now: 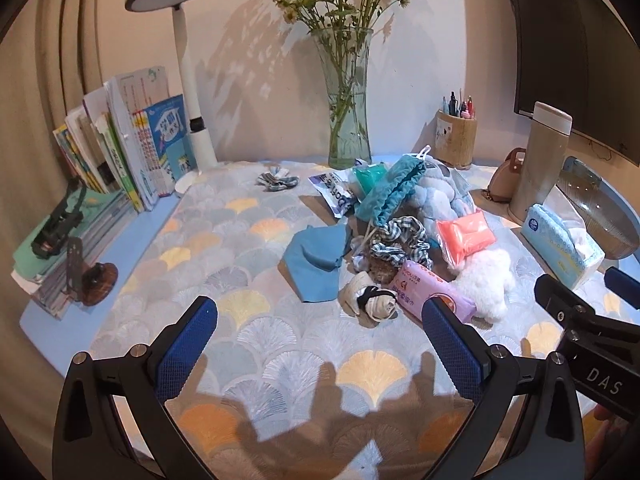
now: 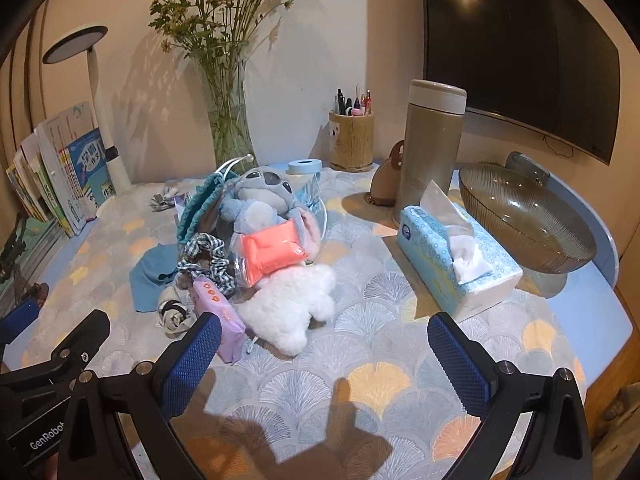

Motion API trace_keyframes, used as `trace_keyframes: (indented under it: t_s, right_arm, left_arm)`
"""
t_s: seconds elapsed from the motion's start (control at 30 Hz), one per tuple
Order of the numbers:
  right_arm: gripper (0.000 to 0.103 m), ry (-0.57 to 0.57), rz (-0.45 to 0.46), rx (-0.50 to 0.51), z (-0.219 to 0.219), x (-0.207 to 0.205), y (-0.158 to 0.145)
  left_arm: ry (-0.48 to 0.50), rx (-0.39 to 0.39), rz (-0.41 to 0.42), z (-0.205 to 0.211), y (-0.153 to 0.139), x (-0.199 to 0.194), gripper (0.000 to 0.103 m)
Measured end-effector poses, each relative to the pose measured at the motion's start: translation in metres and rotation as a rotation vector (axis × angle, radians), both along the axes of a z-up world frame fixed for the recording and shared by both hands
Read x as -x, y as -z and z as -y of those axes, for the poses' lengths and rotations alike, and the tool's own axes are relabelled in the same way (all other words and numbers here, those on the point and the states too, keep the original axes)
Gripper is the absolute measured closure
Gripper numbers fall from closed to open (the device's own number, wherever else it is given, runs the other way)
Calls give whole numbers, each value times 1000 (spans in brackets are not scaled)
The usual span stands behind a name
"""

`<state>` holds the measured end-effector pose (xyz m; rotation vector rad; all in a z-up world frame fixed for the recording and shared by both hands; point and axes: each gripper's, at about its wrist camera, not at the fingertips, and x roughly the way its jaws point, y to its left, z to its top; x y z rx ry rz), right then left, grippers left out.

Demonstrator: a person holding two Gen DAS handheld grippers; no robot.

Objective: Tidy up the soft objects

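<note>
A heap of soft things lies mid-table on the patterned cloth: a blue plush toy (image 2: 264, 200), a white fluffy toy (image 2: 288, 312), an orange-pink packet (image 2: 272, 252), a purple wipes pack (image 2: 220, 316), a checked scrunchie (image 1: 396, 240), a teal drawstring pouch (image 1: 390, 192), a blue cloth (image 1: 320, 260) and rolled socks (image 1: 372, 300). My left gripper (image 1: 320, 344) hovers open in front of the heap, empty. My right gripper (image 2: 324, 360) is open too, empty, just short of the white toy. Each gripper shows at the edge of the other's view.
A glass vase (image 1: 348, 112) with flowers, a desk lamp (image 1: 188, 80) and books (image 1: 120, 148) stand at the back left. A pen holder (image 2: 352, 140), a thermos (image 2: 432, 144), a tissue box (image 2: 452, 264) and a ribbed glass bowl (image 2: 524, 216) sit to the right, below a monitor (image 2: 520, 48).
</note>
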<state>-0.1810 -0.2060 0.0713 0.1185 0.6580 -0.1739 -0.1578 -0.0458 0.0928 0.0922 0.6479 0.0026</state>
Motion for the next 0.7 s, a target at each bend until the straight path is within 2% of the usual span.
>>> trace_keyframes:
  t_s: [0.27,0.5,0.7]
  right_arm:
    - [0,-11,51,1,-6,19,-16]
    - [0,4,80,-33,3,25,-22]
    - [0,5,69,-54,12,19,-14]
  left_arm:
    - [-11,4,34,-7,-16,17,1]
    - [-44,-1,55,-23,-22,16,1]
    - [12,49,7,-45,-11,-7,1]
